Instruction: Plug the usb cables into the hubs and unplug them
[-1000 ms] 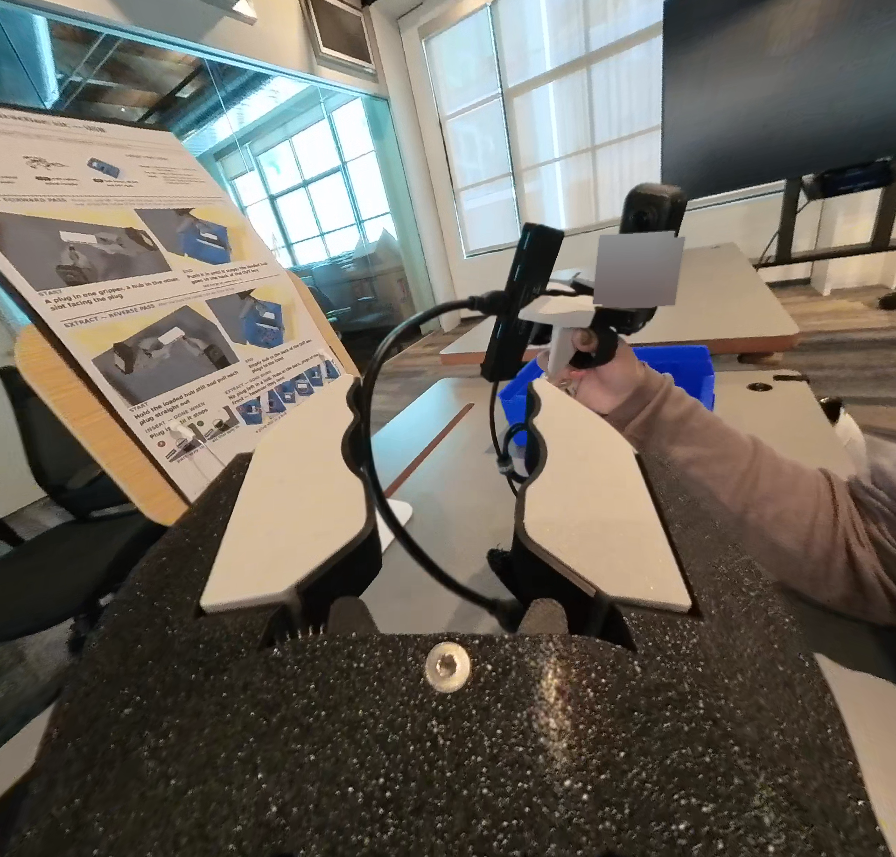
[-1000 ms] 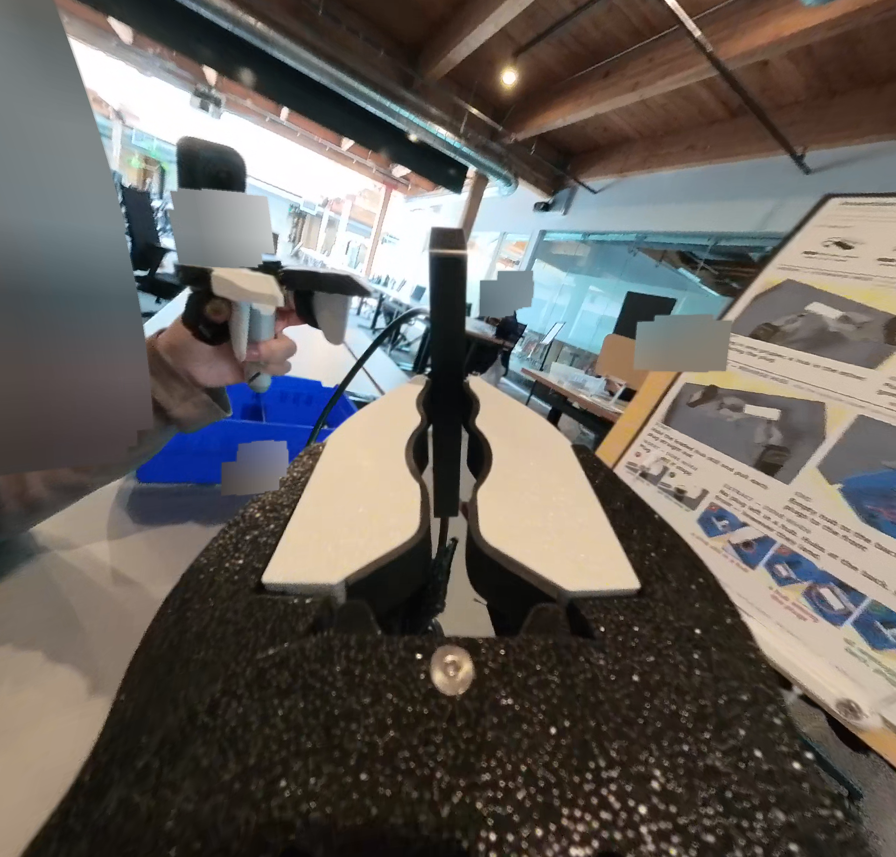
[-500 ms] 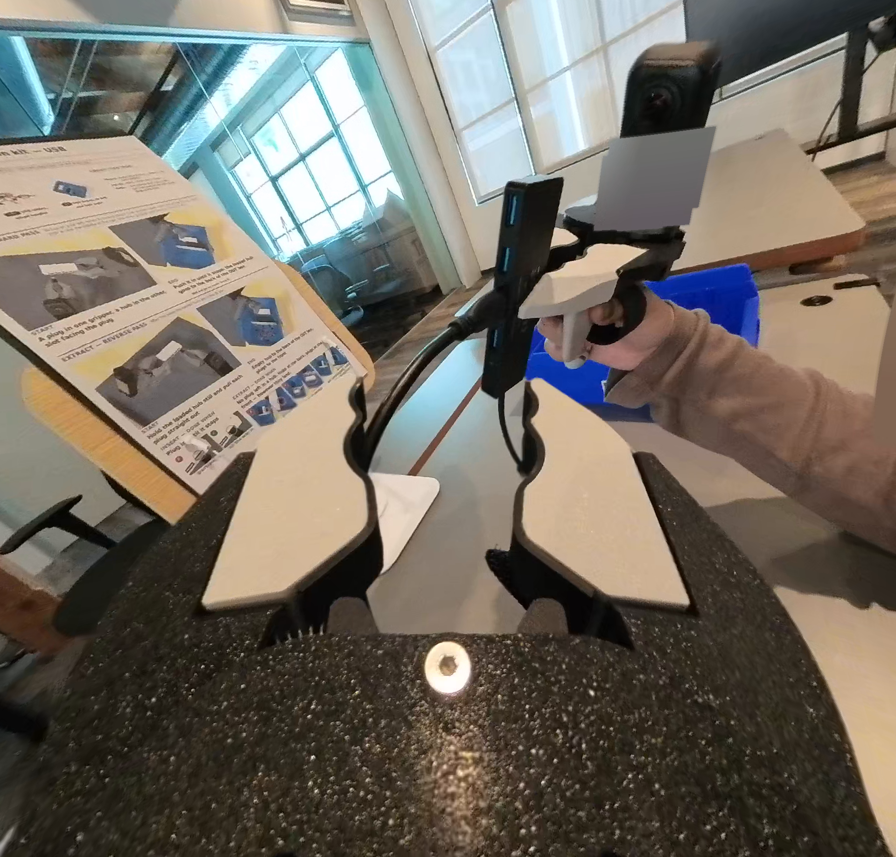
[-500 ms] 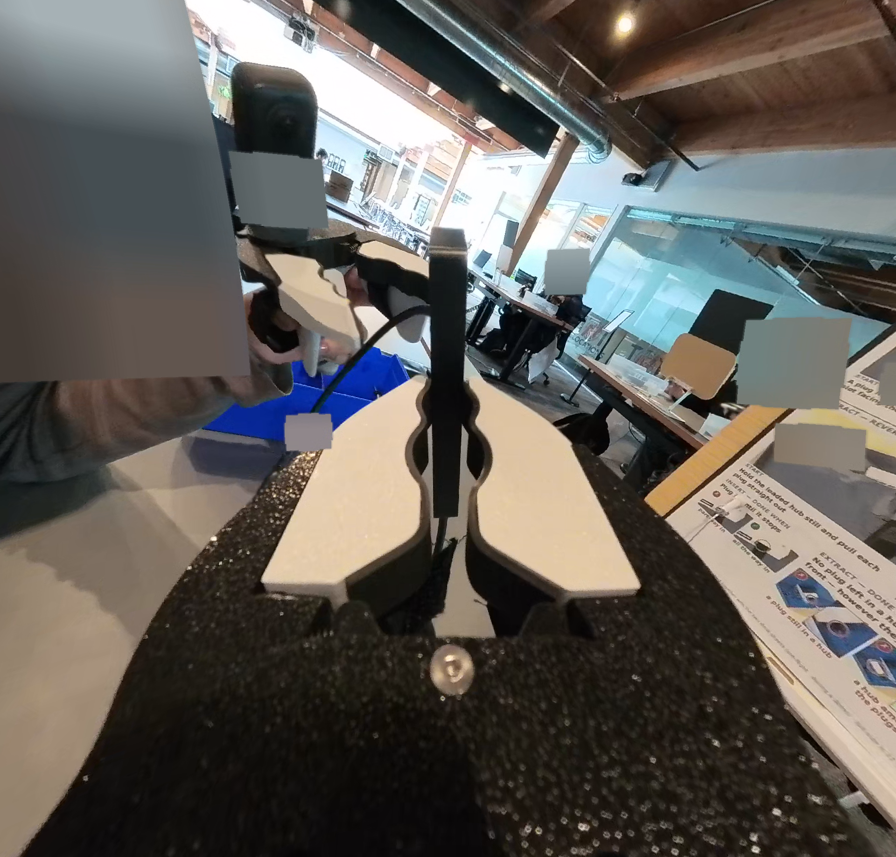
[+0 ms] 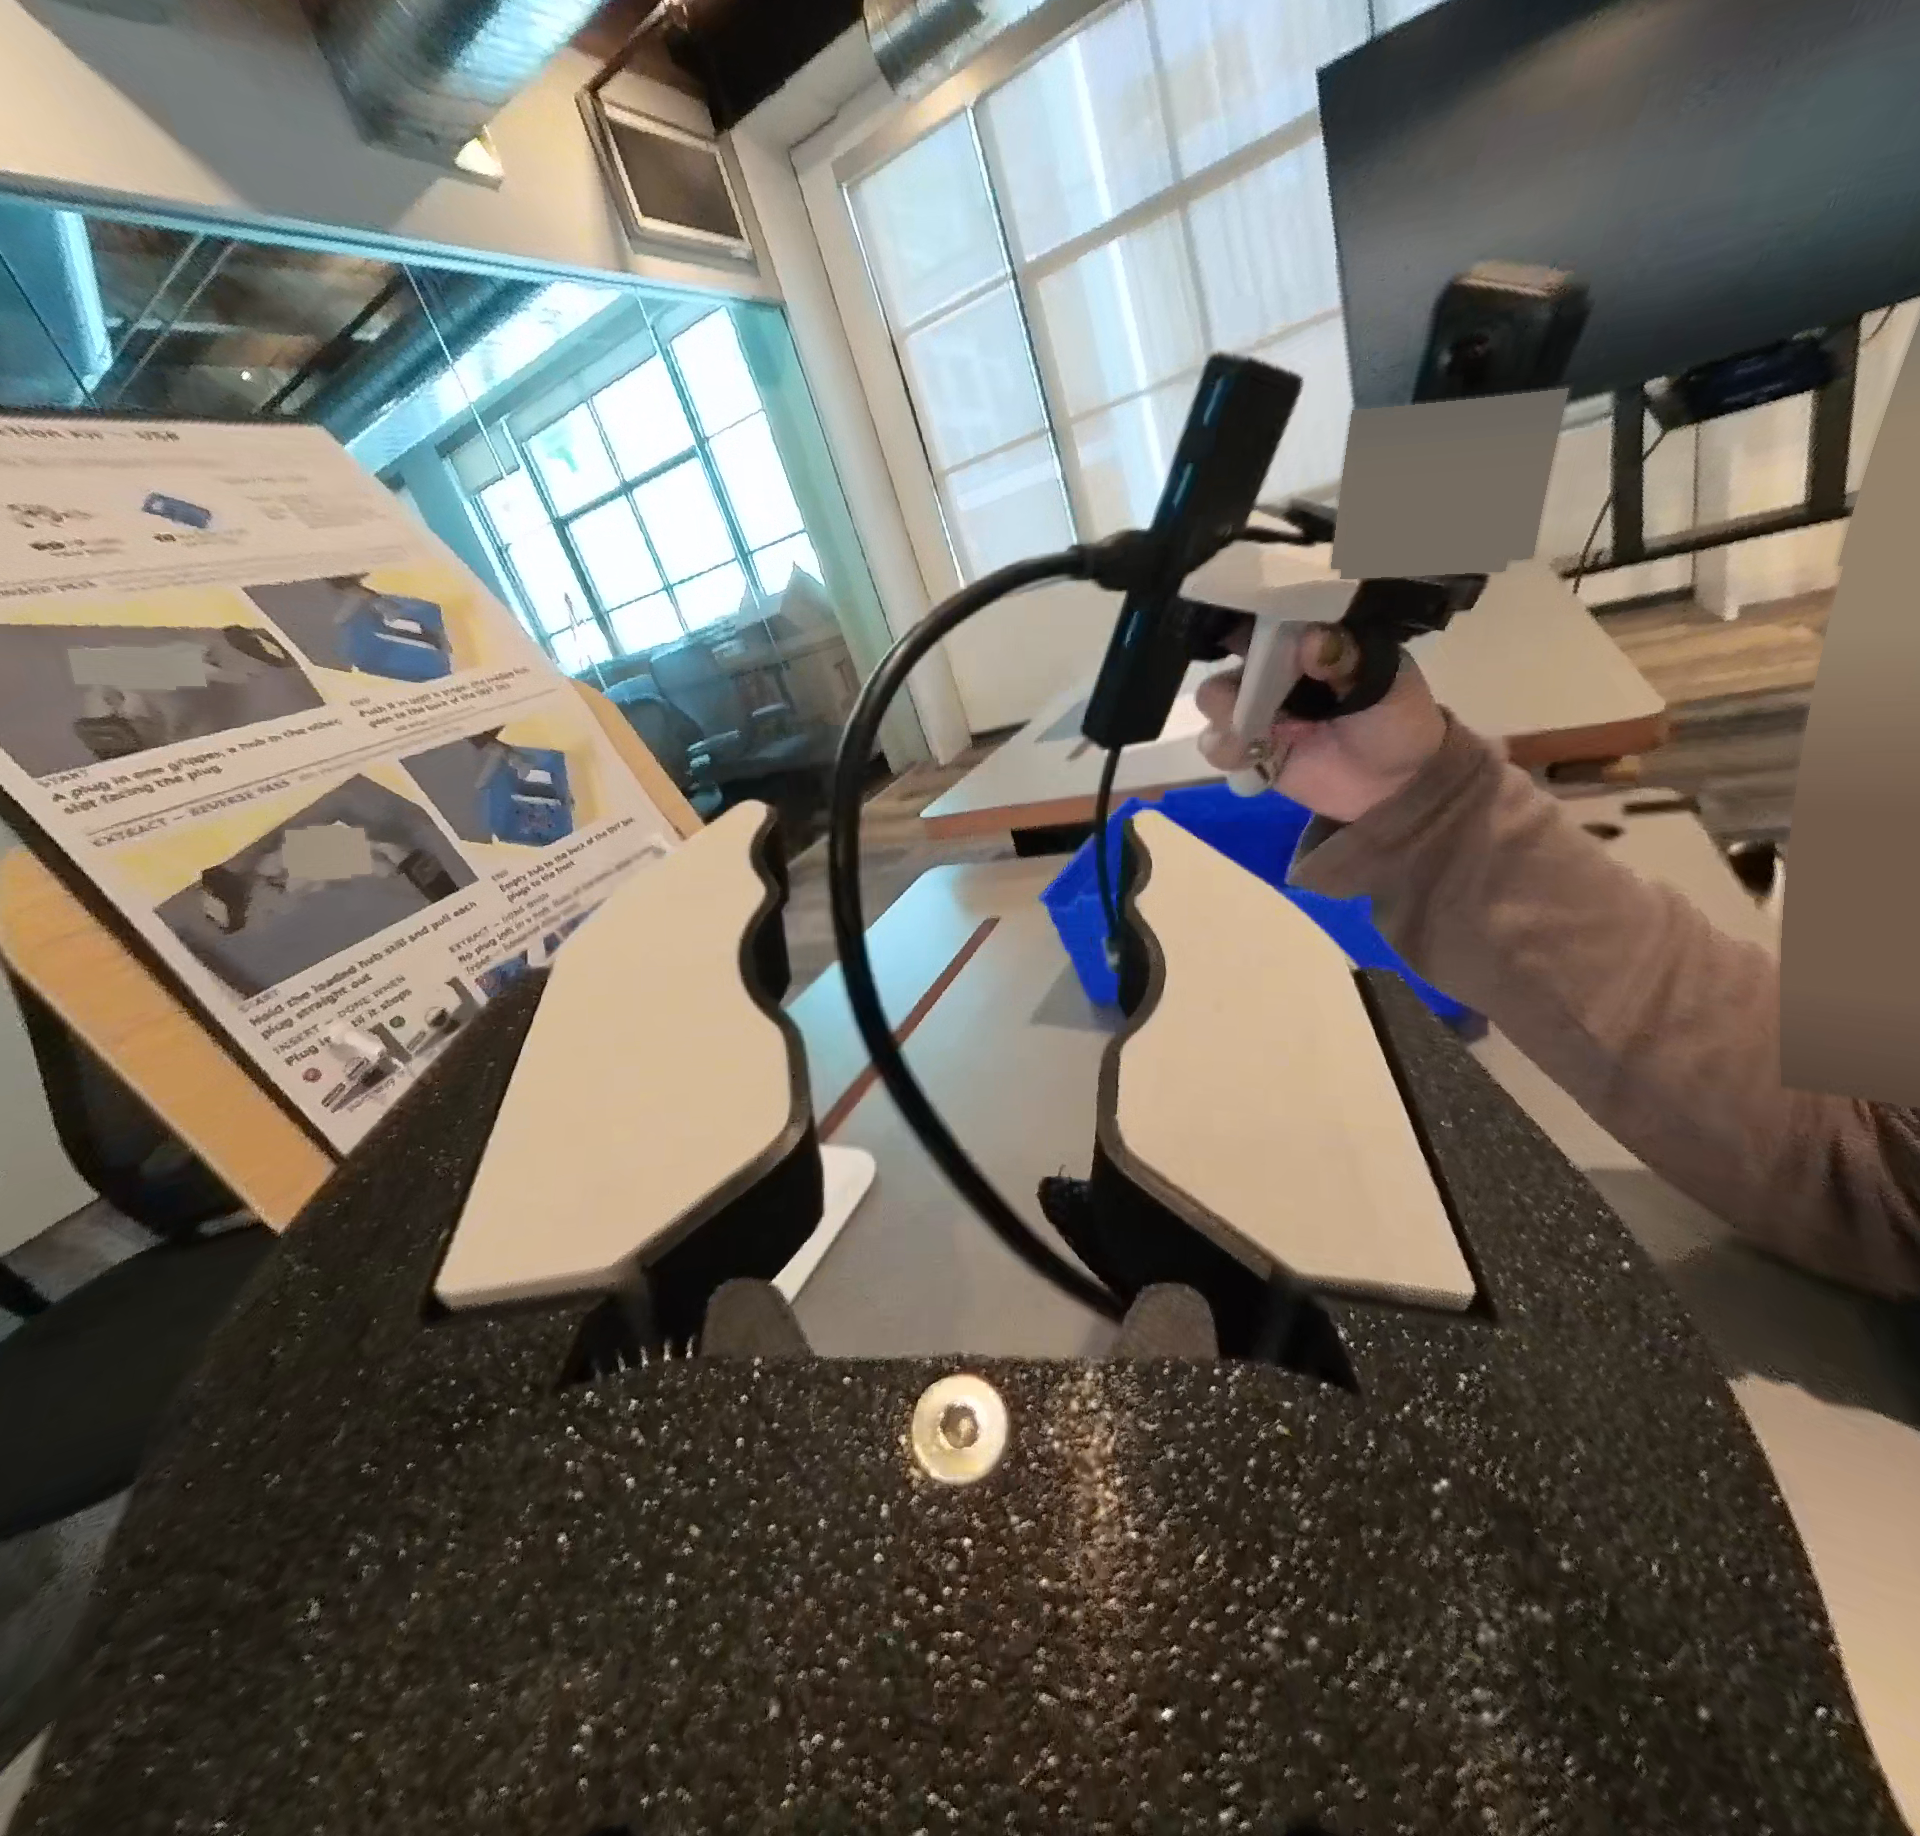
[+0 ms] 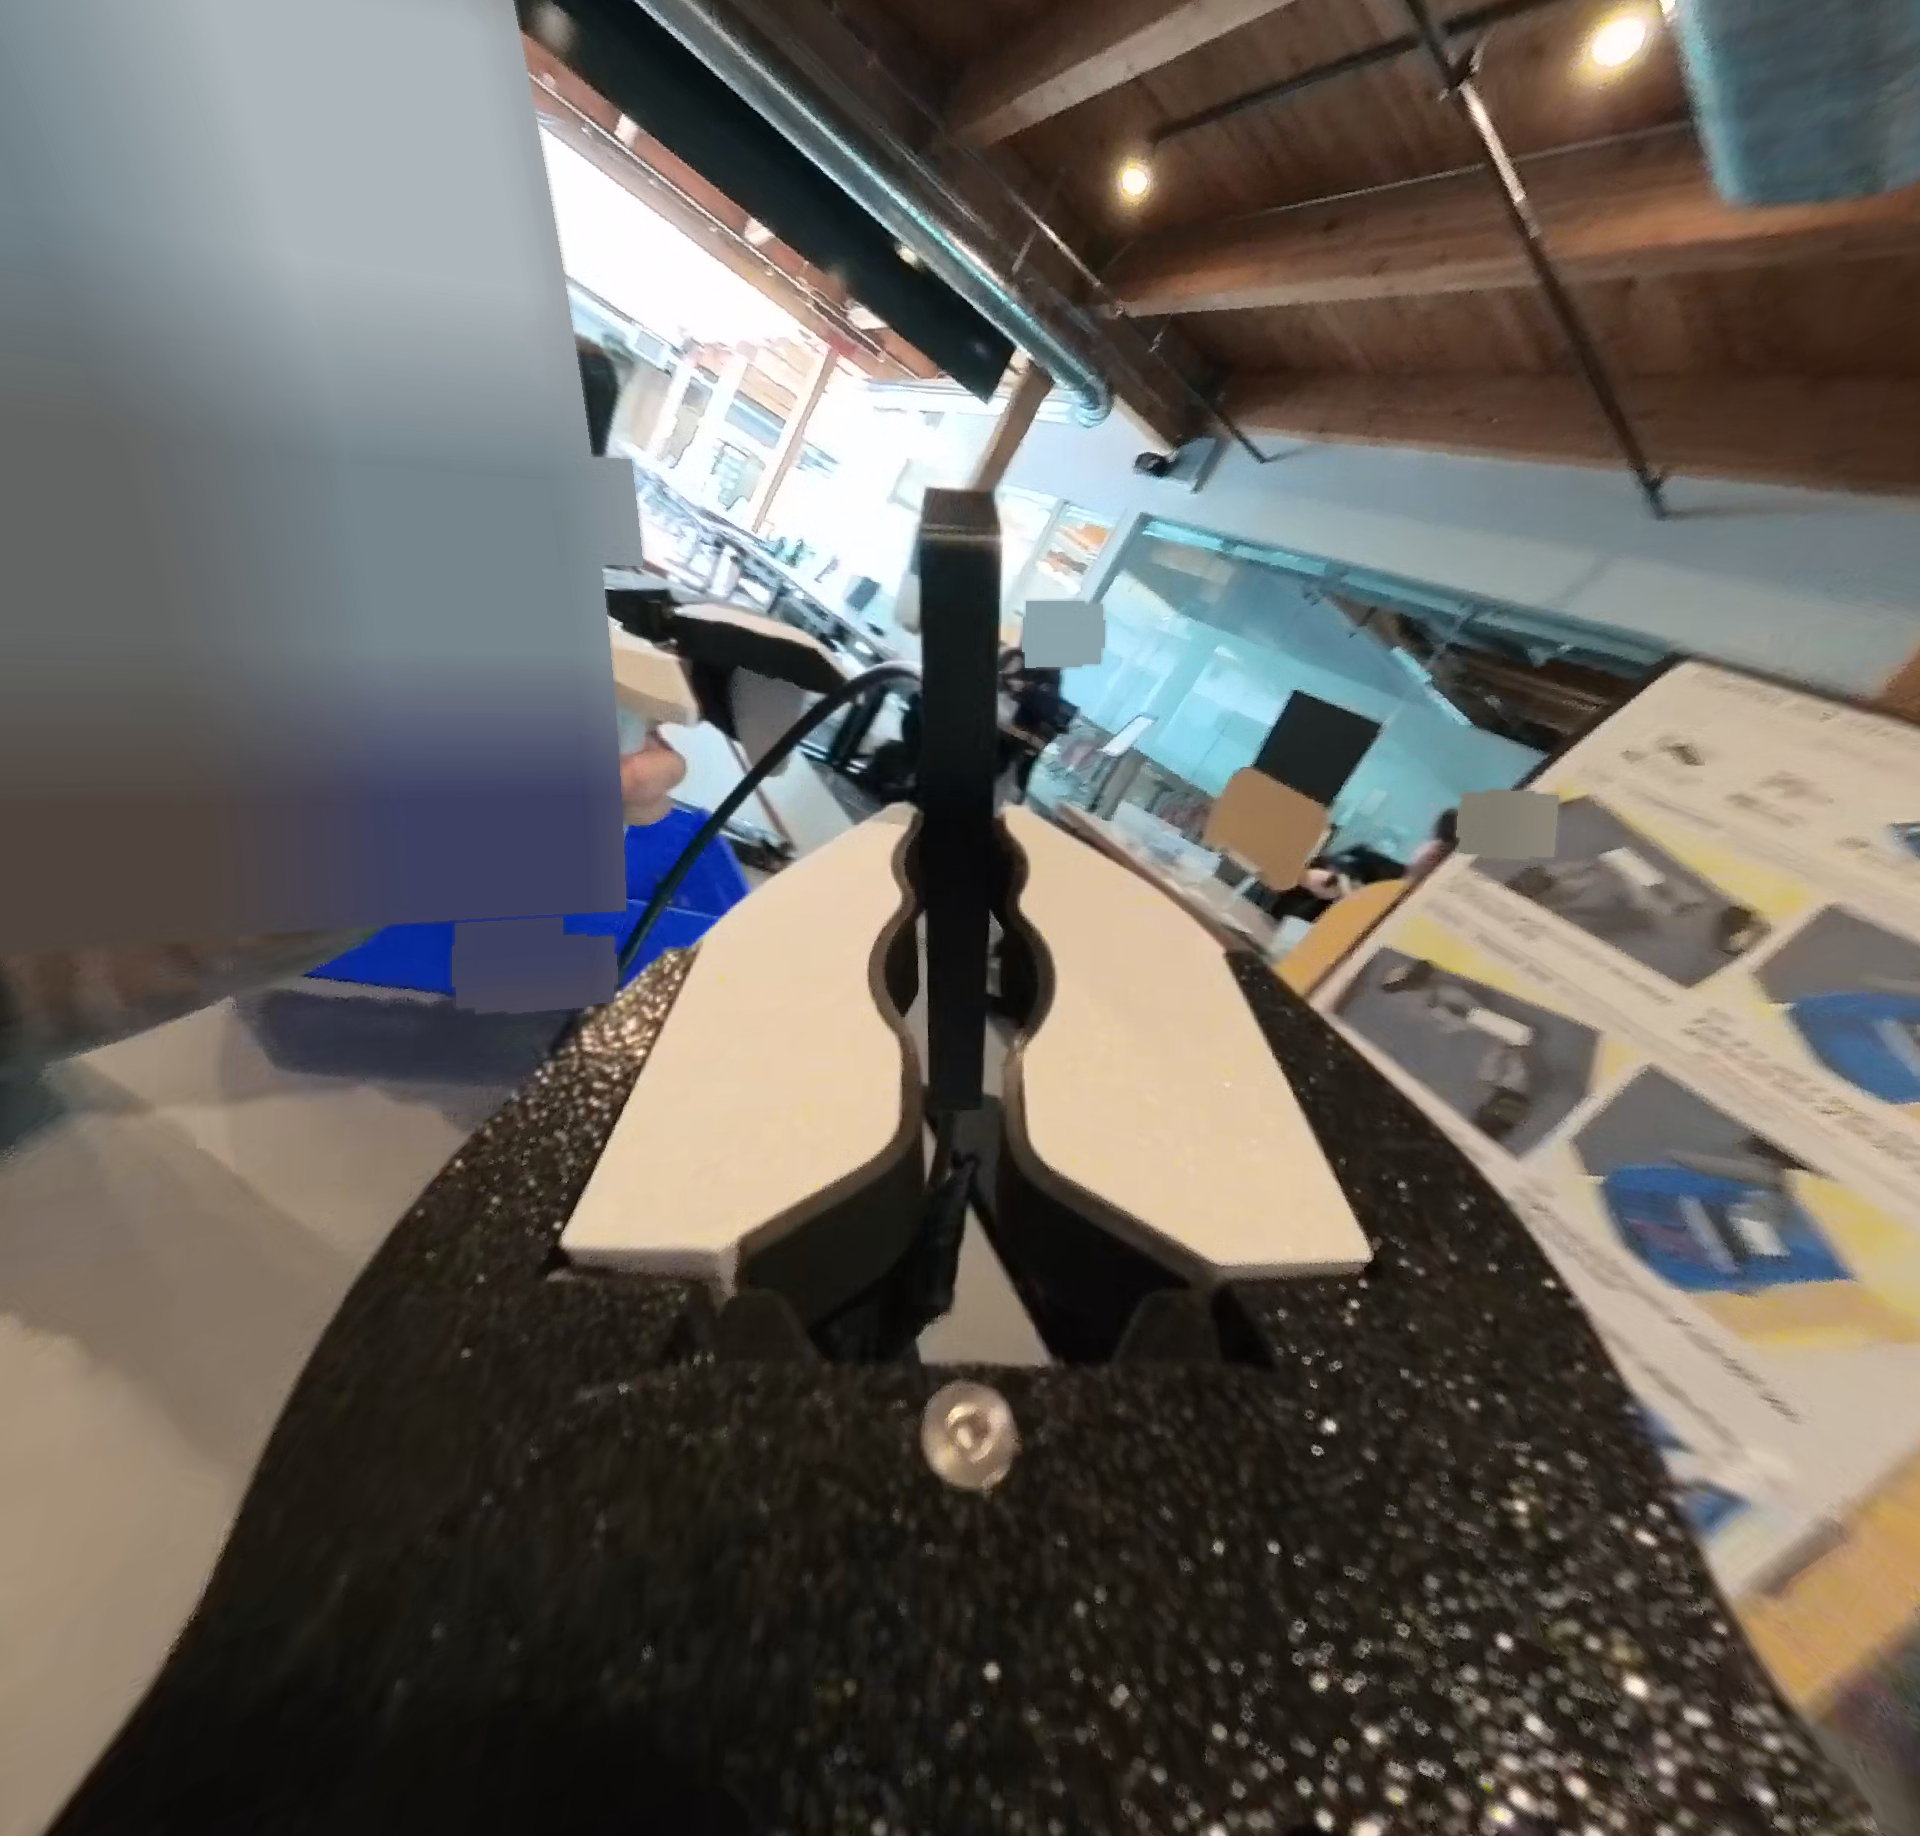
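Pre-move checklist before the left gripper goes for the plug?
1. Slim black USB hub clamped in right gripper: ok.
2. Thick black cable plugged into the hub's side: ok.
3. Left gripper open: ok.
4. Cable runs between the left fingers: ok.
5. Plug within the left fingers' span: not ok, it sits beyond the tips.
6. Thin black hub lead clear of the right finger: cannot tell.

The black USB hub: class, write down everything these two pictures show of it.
The USB hub is a slim, black, bar-shaped block, seemingly matte plastic, with bluish ports along one face. It stands almost upright, slightly tilted, above the table, clamped between the fingers of the right gripper. A thick black cable is plugged into its side, and a thinner lead hangs from its lower end.
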